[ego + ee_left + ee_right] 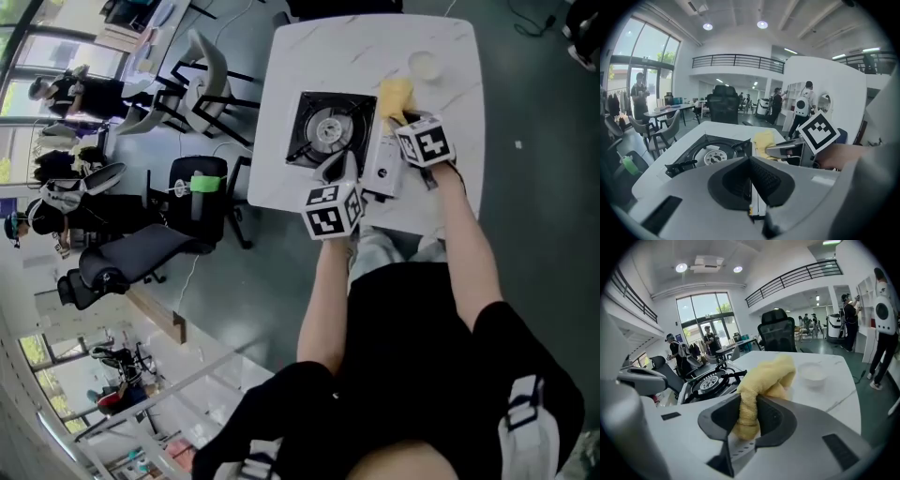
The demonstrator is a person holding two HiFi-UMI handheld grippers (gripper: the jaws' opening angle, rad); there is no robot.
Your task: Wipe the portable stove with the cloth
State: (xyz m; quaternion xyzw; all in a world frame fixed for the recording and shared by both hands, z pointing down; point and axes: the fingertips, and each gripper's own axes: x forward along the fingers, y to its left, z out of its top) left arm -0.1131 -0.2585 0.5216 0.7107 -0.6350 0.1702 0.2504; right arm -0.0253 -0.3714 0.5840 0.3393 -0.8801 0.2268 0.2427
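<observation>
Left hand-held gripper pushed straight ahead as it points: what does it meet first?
Likely the portable stove, its near right corner, just past the shut left hand-held gripper; the cloth lies slightly right.

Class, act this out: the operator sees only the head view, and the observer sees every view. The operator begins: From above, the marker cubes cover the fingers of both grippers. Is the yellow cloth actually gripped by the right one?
Observer: Yes. In the right gripper view, the right gripper is closed on the yellow cloth, which bunches up between its fingers.
Operator: And the left one, does it hold anything?
Observer: No. The left gripper view shows the left gripper with its fingers together and nothing between them.
</observation>
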